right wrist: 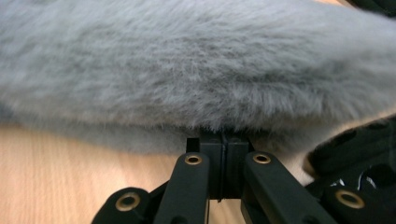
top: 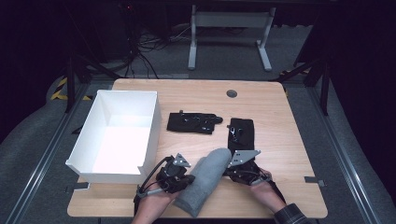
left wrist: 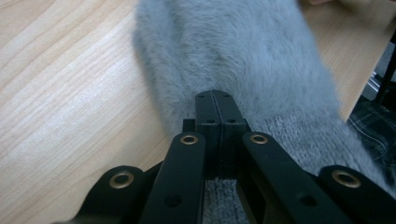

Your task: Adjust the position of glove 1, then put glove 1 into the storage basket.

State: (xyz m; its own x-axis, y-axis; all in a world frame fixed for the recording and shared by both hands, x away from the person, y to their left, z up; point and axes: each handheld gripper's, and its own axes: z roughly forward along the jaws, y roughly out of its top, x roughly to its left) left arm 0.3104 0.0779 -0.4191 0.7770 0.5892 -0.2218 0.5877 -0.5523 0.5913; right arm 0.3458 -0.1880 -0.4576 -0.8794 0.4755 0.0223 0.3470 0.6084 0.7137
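Fingers of both grippers pressed together, each apparently pinching an edge of the grey fleece sock (top: 205,179); I judge this from the jaws closing right at the pile in both gripper views. Left gripper (top: 183,179) holds its left flank, right gripper (top: 229,171) its right. Sock lies near the table (top: 280,140) front edge, beside the white box (top: 122,135). I expect it light, limp, compressible; grip the cuff hem, not loose fluff.

Lab, dark curtains (top: 28,56), floor cables (top: 149,46)
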